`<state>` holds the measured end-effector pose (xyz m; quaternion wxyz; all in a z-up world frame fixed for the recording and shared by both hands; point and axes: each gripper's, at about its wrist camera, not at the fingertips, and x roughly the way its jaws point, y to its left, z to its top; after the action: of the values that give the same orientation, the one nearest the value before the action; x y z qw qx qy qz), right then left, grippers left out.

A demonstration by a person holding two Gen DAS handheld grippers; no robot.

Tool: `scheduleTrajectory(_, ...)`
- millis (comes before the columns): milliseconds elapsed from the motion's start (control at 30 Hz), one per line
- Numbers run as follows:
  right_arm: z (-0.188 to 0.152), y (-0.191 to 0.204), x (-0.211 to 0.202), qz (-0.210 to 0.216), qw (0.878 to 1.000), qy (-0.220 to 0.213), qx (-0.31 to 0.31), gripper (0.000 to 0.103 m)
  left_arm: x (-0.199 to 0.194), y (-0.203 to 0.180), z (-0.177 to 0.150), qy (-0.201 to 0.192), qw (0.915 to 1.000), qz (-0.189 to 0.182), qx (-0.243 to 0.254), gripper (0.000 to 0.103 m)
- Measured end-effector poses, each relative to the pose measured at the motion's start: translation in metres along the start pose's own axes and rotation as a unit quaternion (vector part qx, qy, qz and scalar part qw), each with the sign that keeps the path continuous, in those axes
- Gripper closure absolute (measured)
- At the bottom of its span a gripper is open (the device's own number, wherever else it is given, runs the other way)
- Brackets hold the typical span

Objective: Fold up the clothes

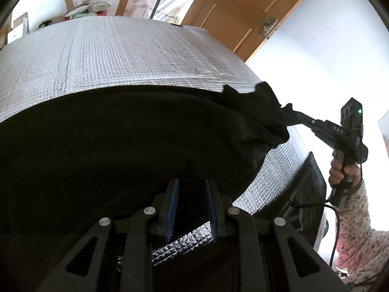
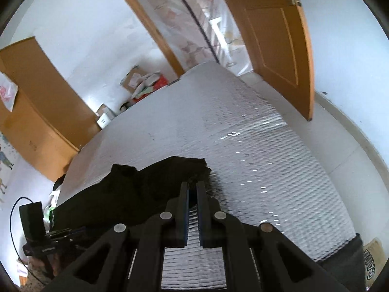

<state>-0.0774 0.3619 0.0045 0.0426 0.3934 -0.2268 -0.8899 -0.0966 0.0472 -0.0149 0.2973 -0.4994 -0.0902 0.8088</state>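
Your left gripper [image 1: 192, 182] has its two blue-padded fingers [image 1: 172, 209] parted, with a gap between them; their tips reach up to the near edge of the one black fabric garment [image 1: 126, 141], but whether any cloth is caught between them cannot be told from its own camera. Your right gripper [image 2: 192, 185] is clenched, its two fingers [image 2: 183, 209] drawn nearly together on a corner of that same garment; the left wrist view shows this gripper [image 1: 291, 112] from the side, pulling a bunched corner of the cloth up and off to the right, with your right hand [image 1: 342, 170] around its handle.

There is one garment only. It lies spread across the near part of the silver quilted-foil tabletop [image 1: 121, 56], dark and without visible detail, its right corner lifted clear of the surface.

Beyond the tabletop's far end stand one open orange-brown wooden door [image 2: 274, 41] and a translucent plastic curtain [image 2: 194, 24] in the doorway. A pile of cardboard boxes and packets [image 2: 143, 82] sits against the white wall at the far left corner. A second brown wooden panel [image 2: 36, 102] stands along the left wall. The garment hides the near tabletop from the left camera.
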Motion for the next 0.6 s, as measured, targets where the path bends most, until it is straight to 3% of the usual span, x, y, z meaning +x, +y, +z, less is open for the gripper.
scheduleTrajectory(600, 0.016, -0.074, -0.018, -0.096, 0.993, -0.052, 0.053, 0.097, 0.003, -0.006, 0.003, 0.007, 0.9999, 0.013, 0.004, 0.08)
